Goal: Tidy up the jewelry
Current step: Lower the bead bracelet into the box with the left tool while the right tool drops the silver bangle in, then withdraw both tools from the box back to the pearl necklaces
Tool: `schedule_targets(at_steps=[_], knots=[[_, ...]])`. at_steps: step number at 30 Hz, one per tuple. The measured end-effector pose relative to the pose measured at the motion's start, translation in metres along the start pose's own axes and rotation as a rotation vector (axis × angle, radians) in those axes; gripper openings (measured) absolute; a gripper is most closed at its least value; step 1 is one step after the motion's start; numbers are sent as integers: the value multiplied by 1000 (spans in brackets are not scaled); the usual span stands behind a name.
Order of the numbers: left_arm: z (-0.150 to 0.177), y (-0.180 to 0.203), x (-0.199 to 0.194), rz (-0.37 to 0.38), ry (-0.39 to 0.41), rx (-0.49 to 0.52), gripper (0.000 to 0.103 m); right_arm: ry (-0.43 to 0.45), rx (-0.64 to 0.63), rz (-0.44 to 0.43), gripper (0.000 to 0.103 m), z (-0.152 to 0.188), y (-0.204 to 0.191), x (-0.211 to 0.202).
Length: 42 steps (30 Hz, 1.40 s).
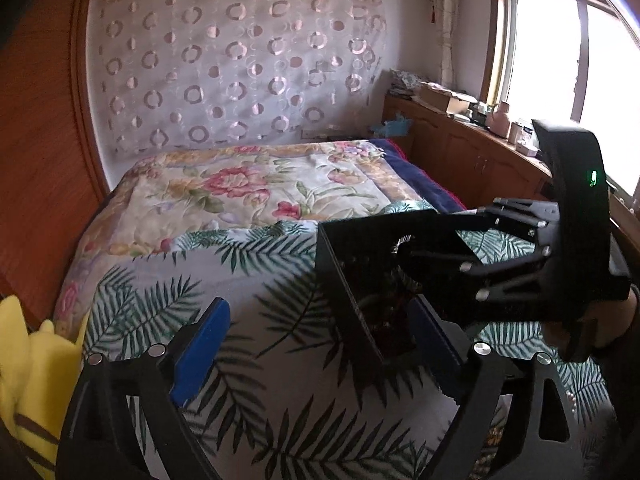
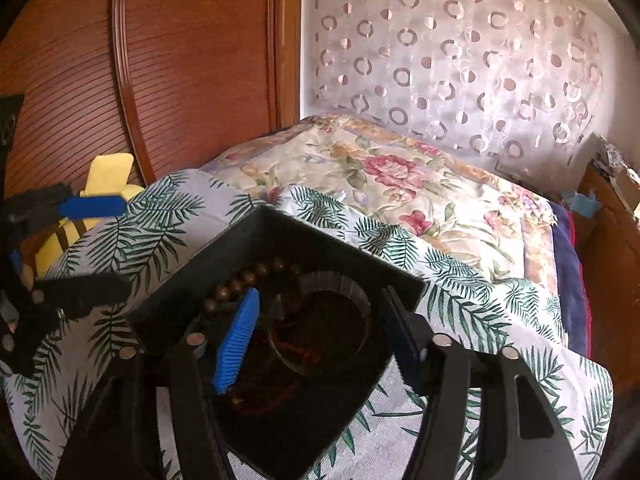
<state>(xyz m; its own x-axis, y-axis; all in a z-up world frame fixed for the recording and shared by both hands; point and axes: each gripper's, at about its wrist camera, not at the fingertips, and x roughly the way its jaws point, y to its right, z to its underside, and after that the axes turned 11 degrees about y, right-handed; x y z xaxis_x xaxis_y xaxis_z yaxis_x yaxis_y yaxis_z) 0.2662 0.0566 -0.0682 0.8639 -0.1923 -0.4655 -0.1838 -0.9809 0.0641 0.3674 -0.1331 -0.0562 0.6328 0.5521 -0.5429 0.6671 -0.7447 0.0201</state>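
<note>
A black open box sits on the palm-leaf cloth. Inside lie a string of brown wooden beads, a dark round bangle and some red cord. My right gripper is open and dips into the box, its blue pads on either side of the bangle without touching it. My left gripper stands wide open in front of the box, nothing pressed between its pads; the box's near corner lies between them. The right gripper comes in from the right, its fingertips hidden in the box.
The cloth covers a bed with a floral quilt. A yellow plush toy lies at the left edge by a wooden wardrobe. A low wooden cabinet with clutter runs under the window at the right.
</note>
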Motion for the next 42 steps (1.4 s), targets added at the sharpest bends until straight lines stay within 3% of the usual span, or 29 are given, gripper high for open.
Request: schedule_targets(at_steps=[5, 12, 20, 28, 32, 37, 42], knots=[[12, 1, -15, 1, -1, -14, 87, 35, 26, 15, 66, 3, -1, -28], [38, 12, -44, 16, -16, -12, 87, 72, 46, 19, 66, 36, -15, -91], [69, 27, -67, 30, -51, -26, 87, 40, 98, 58, 67, 89, -27, -145], [89, 42, -86, 34, -69, -26, 87, 0, 163, 79, 66, 135, -30, -171], [98, 53, -92, 40, -78, -14, 87, -20, 181, 82, 54, 152, -30, -180], [103, 63, -98, 47, -82, -10, 87, -47, 175, 69, 49, 168, -36, -187], [109, 71, -101, 54, -90, -3, 87, -74, 129, 40, 37, 171, -52, -185]])
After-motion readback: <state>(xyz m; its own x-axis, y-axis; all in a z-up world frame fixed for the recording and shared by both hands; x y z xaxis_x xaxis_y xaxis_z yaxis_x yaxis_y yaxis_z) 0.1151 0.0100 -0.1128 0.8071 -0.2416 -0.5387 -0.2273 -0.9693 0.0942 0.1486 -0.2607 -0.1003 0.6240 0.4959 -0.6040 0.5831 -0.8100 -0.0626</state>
